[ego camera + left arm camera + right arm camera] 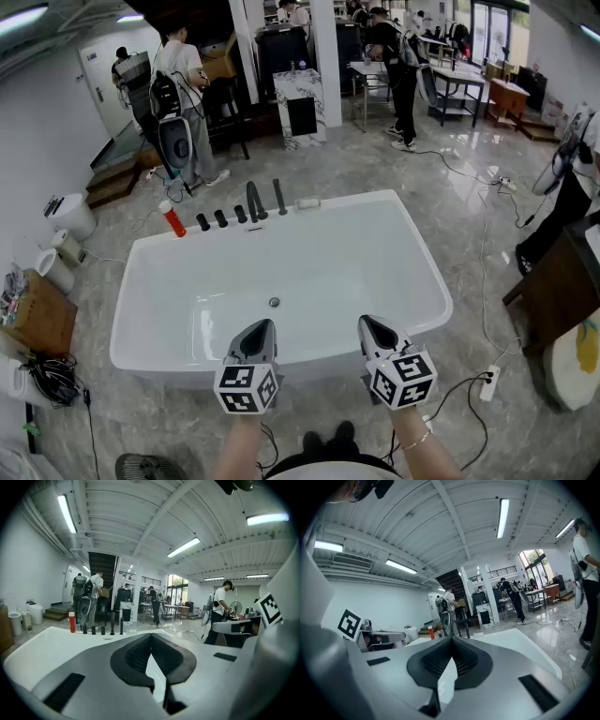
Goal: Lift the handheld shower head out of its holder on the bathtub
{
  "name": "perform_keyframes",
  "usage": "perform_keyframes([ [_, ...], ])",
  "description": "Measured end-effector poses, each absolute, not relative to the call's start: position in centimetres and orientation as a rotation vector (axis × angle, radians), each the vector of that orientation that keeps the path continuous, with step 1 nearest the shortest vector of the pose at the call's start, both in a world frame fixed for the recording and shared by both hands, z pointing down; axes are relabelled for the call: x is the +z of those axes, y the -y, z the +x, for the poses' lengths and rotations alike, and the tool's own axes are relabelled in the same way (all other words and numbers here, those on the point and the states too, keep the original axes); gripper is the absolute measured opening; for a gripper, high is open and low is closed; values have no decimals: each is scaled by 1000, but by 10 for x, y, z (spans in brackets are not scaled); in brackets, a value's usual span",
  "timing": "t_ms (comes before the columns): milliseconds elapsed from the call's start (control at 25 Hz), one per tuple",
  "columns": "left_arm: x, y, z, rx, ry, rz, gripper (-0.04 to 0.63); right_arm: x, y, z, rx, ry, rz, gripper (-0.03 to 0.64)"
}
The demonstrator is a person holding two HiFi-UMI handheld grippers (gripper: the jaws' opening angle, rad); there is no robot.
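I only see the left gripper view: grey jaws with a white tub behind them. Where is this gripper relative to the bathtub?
Observer: In the head view the left gripper is at the near rim of the bathtub, opposite the black fittings on the far rim.
Operator: Is the other gripper nearby?
Observer: Yes, the right gripper is beside it at the same rim, jaws together and empty.
Operator: Anything in the tub?
Observer: I see only a drain in its floor.
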State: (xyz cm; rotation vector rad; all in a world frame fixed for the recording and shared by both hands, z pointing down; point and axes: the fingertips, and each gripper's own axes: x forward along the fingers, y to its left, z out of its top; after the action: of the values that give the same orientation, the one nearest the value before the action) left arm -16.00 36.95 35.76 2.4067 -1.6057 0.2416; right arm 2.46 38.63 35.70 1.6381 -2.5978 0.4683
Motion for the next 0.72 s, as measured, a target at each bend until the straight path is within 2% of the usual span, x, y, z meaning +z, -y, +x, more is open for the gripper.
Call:
perform_keyframes([
  [720, 356, -349, -106, 260, 1654, 2407, 20, 365, -371, 86, 510, 2648, 1632, 6],
])
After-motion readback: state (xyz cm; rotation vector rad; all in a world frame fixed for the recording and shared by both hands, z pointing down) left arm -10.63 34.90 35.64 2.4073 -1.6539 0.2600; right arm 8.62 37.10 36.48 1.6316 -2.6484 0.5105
